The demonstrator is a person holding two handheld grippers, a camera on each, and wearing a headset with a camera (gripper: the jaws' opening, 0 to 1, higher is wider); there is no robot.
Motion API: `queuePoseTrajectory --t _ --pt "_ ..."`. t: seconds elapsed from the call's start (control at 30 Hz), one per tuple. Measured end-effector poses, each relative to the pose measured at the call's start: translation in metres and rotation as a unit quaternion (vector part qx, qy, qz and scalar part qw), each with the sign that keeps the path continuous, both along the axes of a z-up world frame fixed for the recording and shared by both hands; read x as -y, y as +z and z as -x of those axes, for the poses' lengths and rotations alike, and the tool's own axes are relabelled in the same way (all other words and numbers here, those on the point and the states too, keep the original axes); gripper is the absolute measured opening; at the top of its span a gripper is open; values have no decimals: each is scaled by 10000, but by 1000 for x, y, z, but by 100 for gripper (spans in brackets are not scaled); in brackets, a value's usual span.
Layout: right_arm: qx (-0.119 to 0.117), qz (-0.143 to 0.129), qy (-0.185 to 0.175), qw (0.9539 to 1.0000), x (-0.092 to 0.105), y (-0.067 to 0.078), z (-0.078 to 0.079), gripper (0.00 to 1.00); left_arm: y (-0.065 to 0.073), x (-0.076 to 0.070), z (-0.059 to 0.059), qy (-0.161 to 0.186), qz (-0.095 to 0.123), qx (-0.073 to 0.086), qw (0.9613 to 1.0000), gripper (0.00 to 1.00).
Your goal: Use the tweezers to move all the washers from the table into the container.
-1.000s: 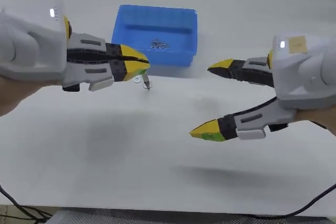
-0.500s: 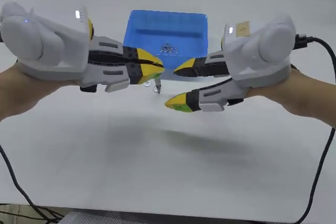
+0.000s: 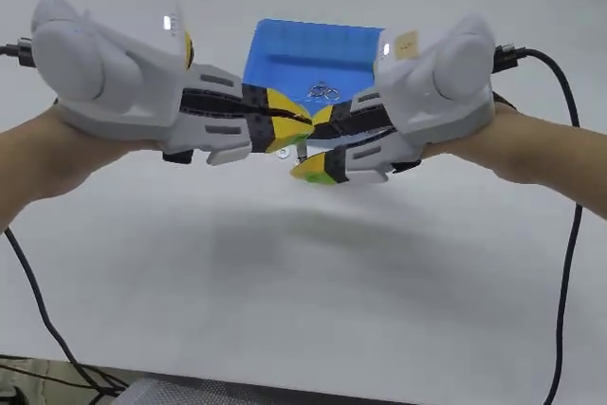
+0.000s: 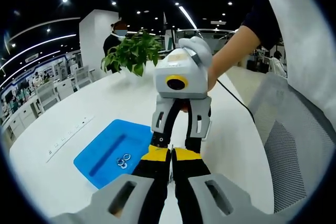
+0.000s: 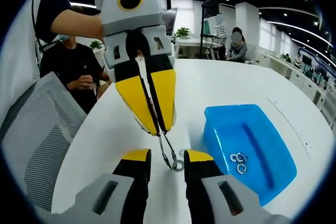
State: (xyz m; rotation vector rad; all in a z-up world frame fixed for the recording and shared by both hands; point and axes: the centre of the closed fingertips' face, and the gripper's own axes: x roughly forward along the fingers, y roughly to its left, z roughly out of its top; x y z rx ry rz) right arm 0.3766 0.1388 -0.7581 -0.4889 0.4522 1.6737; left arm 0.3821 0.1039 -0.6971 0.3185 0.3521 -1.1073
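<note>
If the right gripper (image 5: pixel 168 157), its yellow-tipped jaws narrowly apart, nudges the thin metal tweezers (image 5: pixel 166 148) clamped in the left gripper (image 5: pixel 158 127), the small steel washer (image 5: pixel 178 166) at their tips could slip away. It sits low centre in the right gripper view, between those parted jaws, left of the blue plastic container (image 5: pixel 265 140).

Thin metal tweezers (image 5: pixel 167 150) point down at the surface, a washer (image 5: pixel 177 166) at their tips; several washers (image 5: pixel 239 160) lie in the blue container (image 5: pixel 226 124).

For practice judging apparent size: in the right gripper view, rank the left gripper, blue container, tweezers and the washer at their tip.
left gripper
blue container
tweezers
washer
That gripper is nearest the camera; its lead is unsure.
</note>
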Motion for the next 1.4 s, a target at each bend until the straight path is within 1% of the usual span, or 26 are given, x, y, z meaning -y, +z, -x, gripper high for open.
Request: queuePoseTrajectory --t 0.17,0.27,0.37,0.4,0.43,0.5,0.57,0.77,0.8,0.83,0.9,0.93,0.97,1.0,1.03,1.07,1.1,1.13,1.17,1.23,1.27,1.3,1.37,1.4 --pt "101 36 117 9999 0 -1 0 16 0 0 0 12 6 -8 10000 5" --pt "166 40 154 9997 -1 -1 0 14 0 0 1 3 3 -14 10000 5" --pt "392 124 281 9988 -2 -3 2 12 -1 2 2 -39 -9 -15 10000 5" --pt "416 142 301 9986 -3 -3 3 12 -1 2 2 -48 -20 -6 10000 5" --pt "489 162 334 9981 -3 -4 3 12 -1 2 2 -75 -27 -17 10000 5" --pt "511 179 378 9978 -4 -4 3 11 -1 3 3 -126 -61 -14 9999 5" --pt "643 168 484 9966 -4 -4 3 11 -1 2 3 -122 -73 -17 9999 5" --pt "645 136 445 9968 -5 -4 2 10 -1 1 2 -39 -154 -21 9999 6" --pt "665 128 431 9968 -5 -4 2 9 -1 1 3 -27 -178 20 9998 6" --pt "678 123 406 9968 -5 -3 1 9 0 0 1 9 -227 124 9997 6" --pt "627 107 336 9974 -5 -3 1 9 0 0 2 23 -279 144 9995 8" --pt "623 80 312 9975 -6 -3 1 9 0 0 2 24 -295 145 9995 10" --pt "600 68 314 9977 -7 -2 2 9 0 -2 2 46 -368 215 9991 15" --pt "590 72 330 9977 -8 -2 3 9 2 -3 1 62 -390 277 9988 17" --pt "632 71 357 9973 -8 -1 3 9 5 -4 1 83 -369 294 9989 18" --pt "645 67 362 9972 -9 0 4 9 9 -5 1 131 -267 295 9991 18" --pt "635 46 367 9973 -9 3 5 9 15 -5 1 187 -81 314 9993 19" --pt "628 37 363 9974 -10 4 5 9 19 -6 2 228 11 299 9993 20" --pt "625 9 330 9975 -10 7 5 9 22 -9 2 308 64 298 9991 22" --pt "580 -37 272 9979 -10 12 4 9 26 -15 3 463 125 361 9982 24" --pt "545 -96 206 9983 -11 17 3 9 27 -17 4 519 175 344 9979 26" --pt "511 -140 147 9985 -11 21 2 9 29 -20 6 633 285 305 9971 28" --pt "537 -161 106 9984 -10 27 1 9 29 -28 9 842 335 309 9954 33" --pt "542 -181 83 9983 -9 30 0 9 27 -31 10 954 349 228 9946 36"
